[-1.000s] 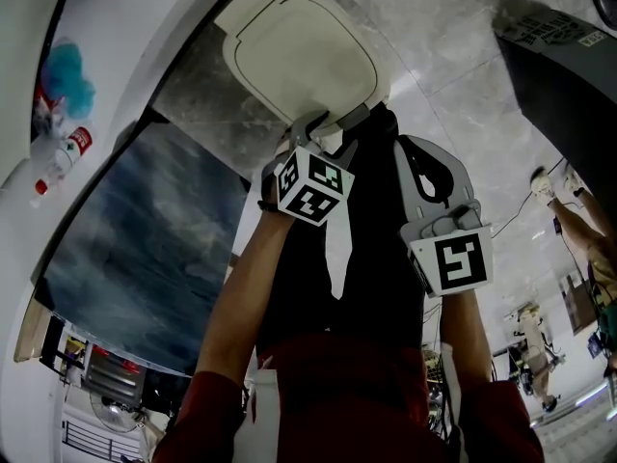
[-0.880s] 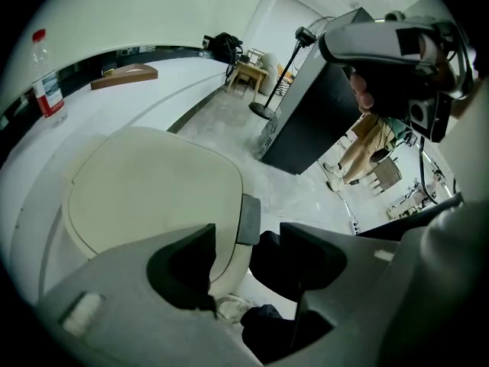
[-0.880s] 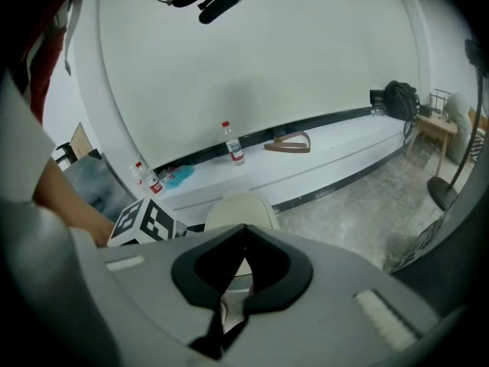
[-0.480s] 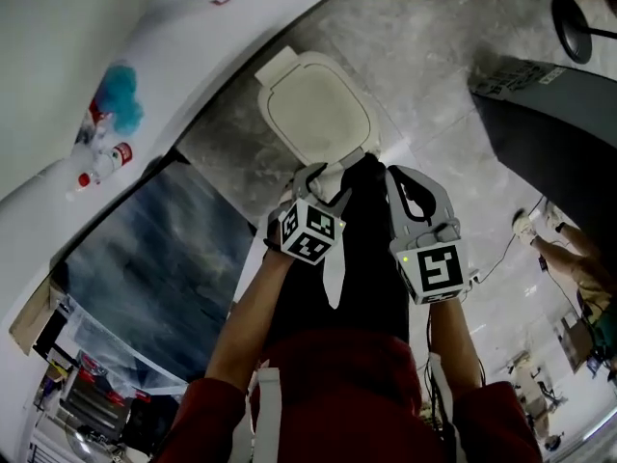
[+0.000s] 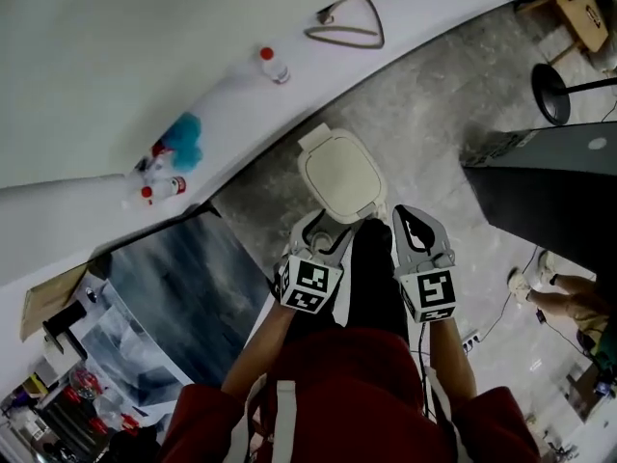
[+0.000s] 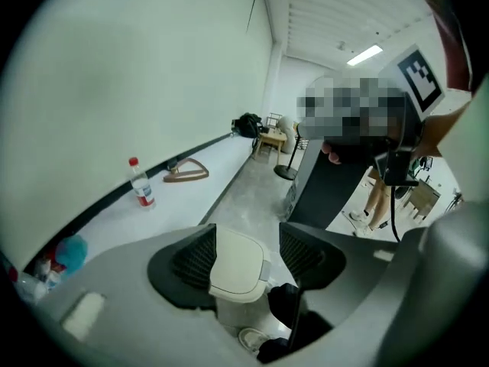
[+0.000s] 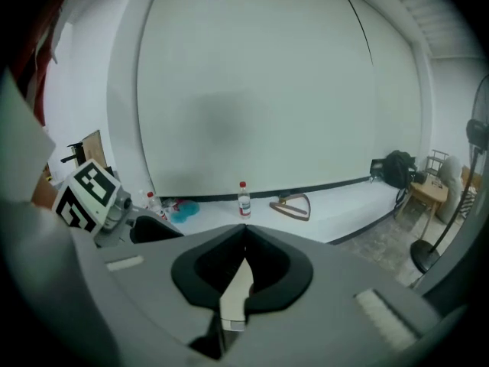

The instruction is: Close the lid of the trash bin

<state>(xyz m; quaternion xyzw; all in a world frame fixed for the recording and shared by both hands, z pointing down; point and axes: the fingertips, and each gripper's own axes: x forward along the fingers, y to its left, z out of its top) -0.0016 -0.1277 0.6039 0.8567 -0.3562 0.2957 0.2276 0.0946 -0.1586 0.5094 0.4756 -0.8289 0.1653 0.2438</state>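
The trash bin [image 5: 339, 174] stands on the grey stone floor, its cream lid lying flat on top. In the left gripper view the bin's lid [image 6: 233, 260] shows between and beyond the two pads. My left gripper [image 5: 326, 228] is held just short of the bin's near edge, open, with nothing in it. My right gripper [image 5: 411, 216] hangs to the right of the bin, apart from it, shut on nothing. In the right gripper view its pads meet at the tips [image 7: 244, 232], and a sliver of the bin's lid [image 7: 235, 293] shows below them.
A white ledge [image 5: 222, 95] runs along the wall with a water bottle [image 5: 274, 65], a wooden triangle [image 5: 347, 29] and a blue thing [image 5: 183, 133] on it. A black cabinet [image 5: 549, 181] stands to the right, a stool base [image 5: 551, 93] beyond it. A person's legs [image 5: 554, 297] show at far right.
Both grippers have drawn back from the bin's lid toward my body. The view has pulled away, so the bin looks smaller and farther off.
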